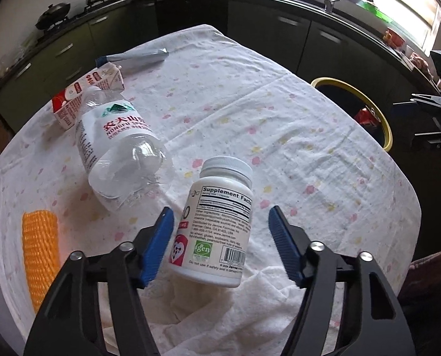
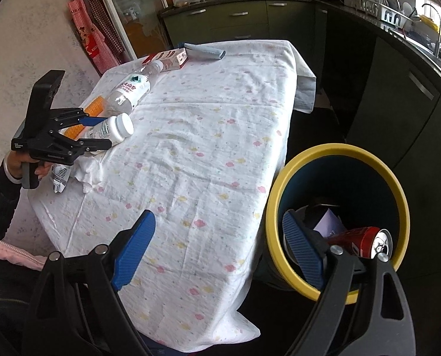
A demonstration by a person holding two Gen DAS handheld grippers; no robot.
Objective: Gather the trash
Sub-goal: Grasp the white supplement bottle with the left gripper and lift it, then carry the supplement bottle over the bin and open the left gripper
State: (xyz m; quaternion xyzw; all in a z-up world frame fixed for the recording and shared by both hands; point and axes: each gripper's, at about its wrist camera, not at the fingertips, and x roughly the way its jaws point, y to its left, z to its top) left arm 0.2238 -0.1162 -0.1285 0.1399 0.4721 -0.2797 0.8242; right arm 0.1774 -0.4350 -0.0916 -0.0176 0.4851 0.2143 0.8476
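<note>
Supplement bottle (image 1: 217, 222), lower centre, lies between the spread left gripper (image 1: 222, 237) pads, seemingly untouched on one side. Right gripper (image 2: 220, 249) spread, empty, beside bin (image 2: 336, 154).

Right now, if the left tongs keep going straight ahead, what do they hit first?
Probably the white supplement bottle: it lies on the tablecloth between the left tongs' blue fingers, not visibly clamped. Depth is unclear, but nothing sits nearer.

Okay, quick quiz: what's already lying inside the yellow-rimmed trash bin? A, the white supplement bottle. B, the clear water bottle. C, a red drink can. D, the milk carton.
C: a red drink can lies inside the yellow-rimmed trash bin, while the other three items are on the table.
</note>
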